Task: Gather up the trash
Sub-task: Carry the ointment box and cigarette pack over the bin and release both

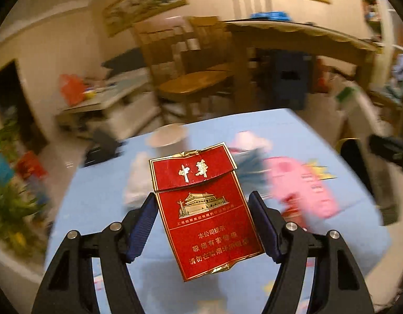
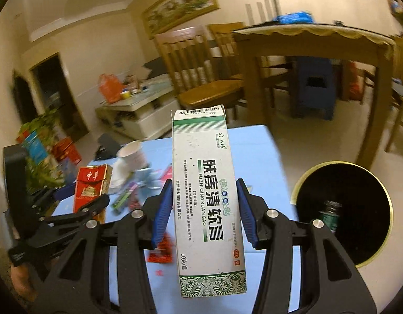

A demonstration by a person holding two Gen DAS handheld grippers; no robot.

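Note:
My left gripper (image 1: 202, 206) is shut on a crumpled red cigarette pack (image 1: 201, 209) and holds it above the blue table (image 1: 97, 196). The pack also shows in the right wrist view (image 2: 90, 188), held by the left gripper at the left. My right gripper (image 2: 204, 196) is shut on a white and green ointment box (image 2: 206, 201), held upright above the table's right part. A black trash bin with a gold rim (image 2: 345, 214) stands on the floor to the right, with a dark bottle (image 2: 329, 214) inside. The bin's edge shows in the left wrist view (image 1: 353, 151).
On the table lie a white paper cup (image 2: 131, 154), a pink wrapper (image 1: 303, 185), white crumpled paper (image 1: 138, 180), a blue wrapper (image 1: 251, 167) and red scraps (image 2: 162, 248). Wooden chairs (image 2: 201, 78) and a wooden table (image 2: 319, 41) stand behind. Plants (image 1: 10, 196) are at the left.

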